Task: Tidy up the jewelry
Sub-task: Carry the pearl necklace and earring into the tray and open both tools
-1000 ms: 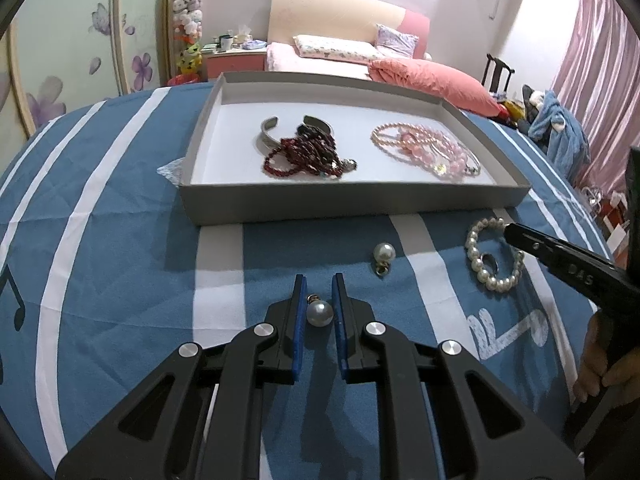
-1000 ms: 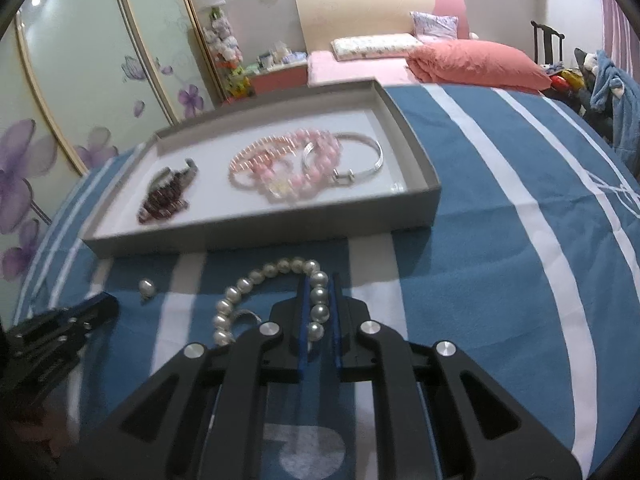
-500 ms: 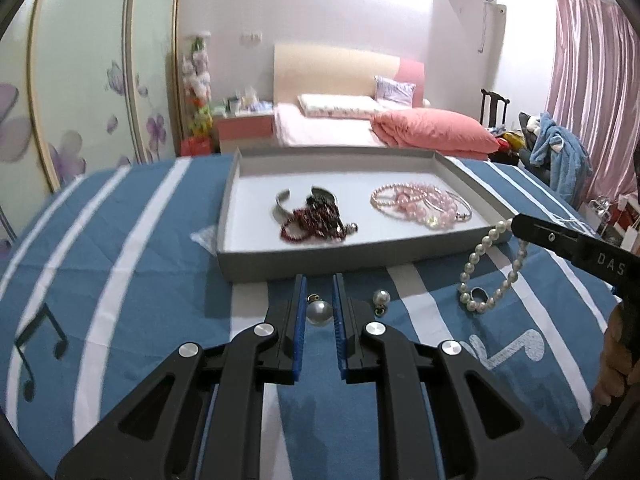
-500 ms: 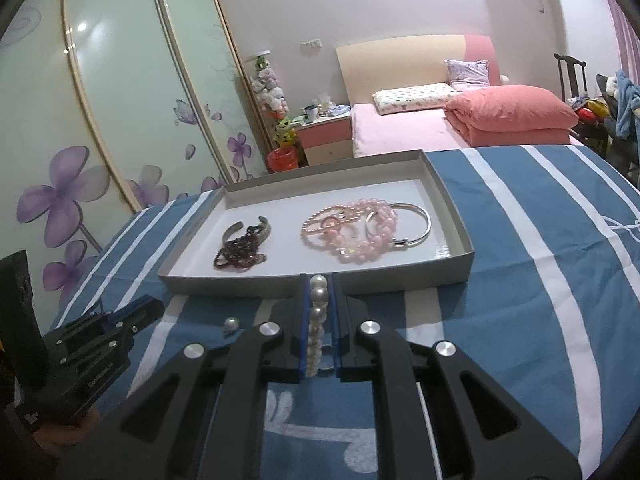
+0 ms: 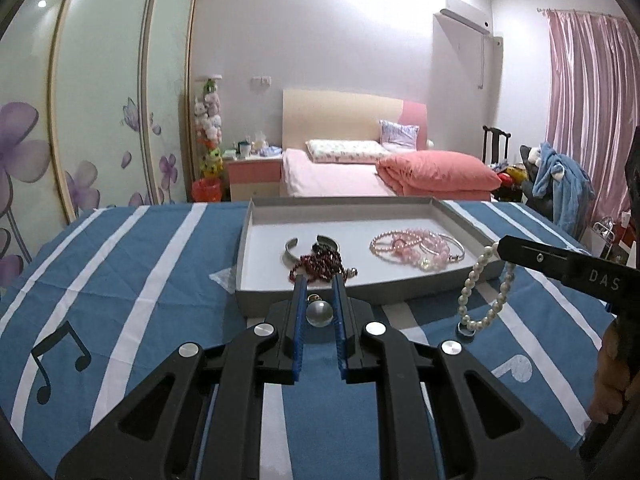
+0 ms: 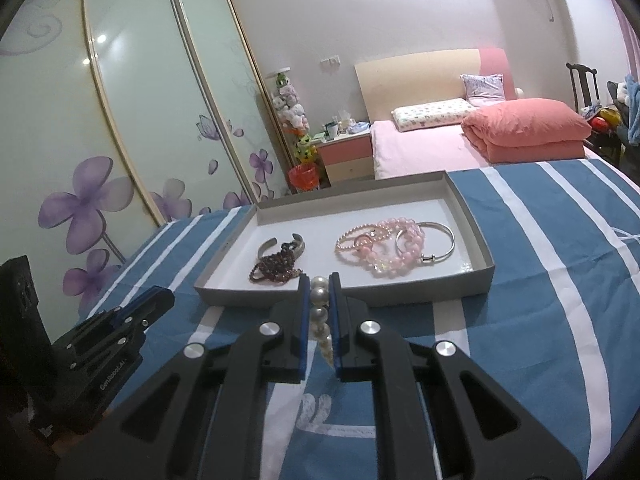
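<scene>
Above striped cloth (image 5: pixel 120 280), left claw (image 5: pixel 319 300) around pearl earring (image 5: pixel 319 314), right claw (image 6: pixel 319 300) around pearl bracelet (image 6: pixel 320 312).

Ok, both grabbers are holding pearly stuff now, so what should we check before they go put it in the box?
1. Left gripper shut on the pearl earring: ok, the pearl sits between the blue pads.
2. Right gripper shut on the pearl bracelet: ok, the beads are pinched and the loop hangs free.
3. Bracelet lifted clear of the tablecloth: cannot tell, its lowest beads hang very near the cloth.
4. Free space in the tray: ok, white floor shows between the dark red beads and the pink bracelets.
5. Tray wall cleared: not ok yet, both grippers sit in front of the near wall.
</scene>
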Available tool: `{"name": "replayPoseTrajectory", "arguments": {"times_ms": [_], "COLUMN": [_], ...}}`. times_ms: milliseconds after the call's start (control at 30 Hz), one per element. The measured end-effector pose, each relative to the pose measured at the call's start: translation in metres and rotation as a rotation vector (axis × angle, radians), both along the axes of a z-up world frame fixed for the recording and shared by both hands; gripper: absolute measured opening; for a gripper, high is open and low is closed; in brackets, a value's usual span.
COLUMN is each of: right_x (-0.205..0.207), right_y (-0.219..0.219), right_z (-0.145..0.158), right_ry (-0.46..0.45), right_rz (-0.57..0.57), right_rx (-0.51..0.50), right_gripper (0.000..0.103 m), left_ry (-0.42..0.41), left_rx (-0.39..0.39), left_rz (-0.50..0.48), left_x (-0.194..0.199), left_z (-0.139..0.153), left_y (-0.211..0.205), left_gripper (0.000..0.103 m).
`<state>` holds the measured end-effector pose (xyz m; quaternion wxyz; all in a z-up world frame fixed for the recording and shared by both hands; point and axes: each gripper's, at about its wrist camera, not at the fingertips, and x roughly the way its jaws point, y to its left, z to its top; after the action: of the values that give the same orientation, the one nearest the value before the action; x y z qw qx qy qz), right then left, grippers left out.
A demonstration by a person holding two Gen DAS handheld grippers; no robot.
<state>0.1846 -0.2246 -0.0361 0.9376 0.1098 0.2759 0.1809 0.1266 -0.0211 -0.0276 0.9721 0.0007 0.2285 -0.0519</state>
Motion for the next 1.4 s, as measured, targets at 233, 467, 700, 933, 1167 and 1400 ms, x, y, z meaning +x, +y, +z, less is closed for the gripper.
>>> {"name": "replayPoseTrajectory", "arguments": {"times_ms": [233,467,700,933,1167,1400], "right_x": [-0.007,-0.013,-0.023,-0.033,-0.030,-0.007], "right_y": [-0.001,-0.001,0.008,0.020,0.022,0.018], "right_z": [0.004,0.011,0.025,0.042,0.058,0.063], "right_ry": [-0.031,-0.092,-0.194,-0.318,-0.396,-0.413], "right_rz": [-0.021,-0.061,-0.106,-0.168,-0.205,-0.227], "right_rx": [-0.003,-0.034,-0.101,-0.185,-0.199,-0.189], "right_gripper": [0.010,0.010,0.010,0.010,0.010,0.010], "left_ry": [-0.061,-0.085,-0.097,-0.126,-0.169,-0.171], "left_rx": [0.006,0.025,0.025,0.029,0.014,-0.006], "left_rz": [0.006,0.020,0.050,0.064,0.065,0.065], "left_x": [-0.009,-0.011,-0.011,-0.007,0.002,0.025], "left_z": [0.006,0.009,0.015,0.026,0.042,0.047], "left_y": [-0.002,-0.009,-0.014,-0.018,-0.016,-0.013], "left_gripper": [0.014,0.014,0.014,0.014,0.014,0.014]}}
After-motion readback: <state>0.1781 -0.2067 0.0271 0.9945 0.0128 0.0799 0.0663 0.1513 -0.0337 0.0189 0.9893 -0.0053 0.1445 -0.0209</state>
